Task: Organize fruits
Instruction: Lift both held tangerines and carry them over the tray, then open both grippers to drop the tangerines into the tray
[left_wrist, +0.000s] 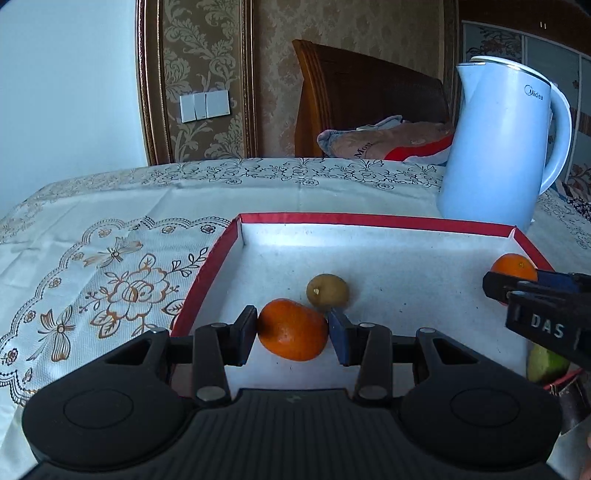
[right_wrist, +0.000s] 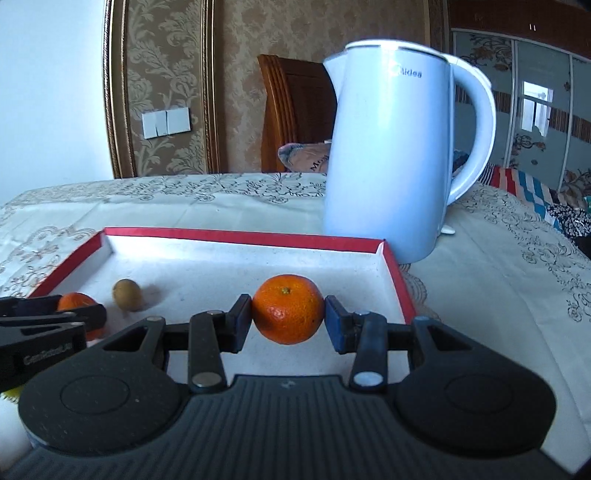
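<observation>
An orange (left_wrist: 292, 329) is pinched between the fingers of the left gripper (left_wrist: 292, 332), low over the red-rimmed tray (left_wrist: 369, 220). A second orange (right_wrist: 288, 308) is clamped by the right gripper (right_wrist: 288, 321) near the tray's right wall. A kiwi (left_wrist: 327, 290) is seen just behind the first orange. A white kettle (right_wrist: 388, 155) is stood on the tabletop (right_wrist: 498, 266) beyond.

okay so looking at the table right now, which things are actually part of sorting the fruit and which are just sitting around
Part of the job:
- left orange, between the left gripper fingers
- right orange, between the right gripper fingers
- kiwi, lying in the tray
- red-rimmed tray
- green fruit outside the tray, partly hidden

Just lying about:
- white kettle
- patterned tablecloth
- wooden chair
</observation>
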